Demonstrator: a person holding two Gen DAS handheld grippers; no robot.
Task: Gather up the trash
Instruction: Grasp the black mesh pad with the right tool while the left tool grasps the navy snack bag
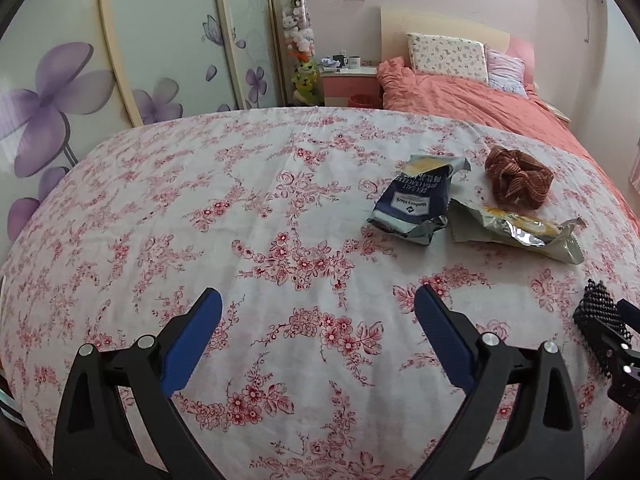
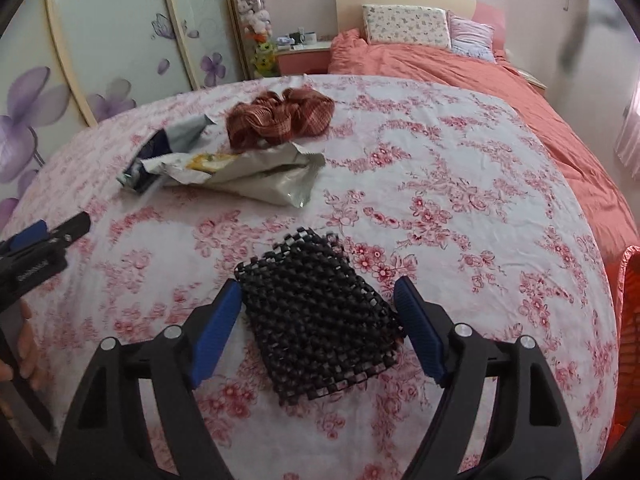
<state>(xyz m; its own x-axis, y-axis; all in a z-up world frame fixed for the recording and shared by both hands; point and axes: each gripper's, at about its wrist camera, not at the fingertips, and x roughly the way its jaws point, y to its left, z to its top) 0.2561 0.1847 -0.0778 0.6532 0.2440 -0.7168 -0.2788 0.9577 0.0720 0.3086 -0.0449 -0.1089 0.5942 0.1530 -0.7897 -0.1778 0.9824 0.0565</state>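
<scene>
While the left gripper (image 1: 318,320) gapes empty, the right gripper (image 2: 318,304) straddles the black mat (image 2: 320,320), spread.

On the bedsheet (image 2: 460,184), mat (image 2: 316,320) lies nearest — wrappers (image 2: 256,172) beyond, scrunchie (image 2: 280,118) behind them.

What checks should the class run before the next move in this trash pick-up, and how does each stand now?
1. Right gripper open: ok.
2. Black mesh piece between its fingers: ok.
3. Grip closed on it: not ok.
4. Left gripper open and holding nothing: ok.
5. Blue wrapper and silver wrapper lying in view on the floral sheet: ok.
6. Orange basket suitable for trash: cannot tell.
</scene>
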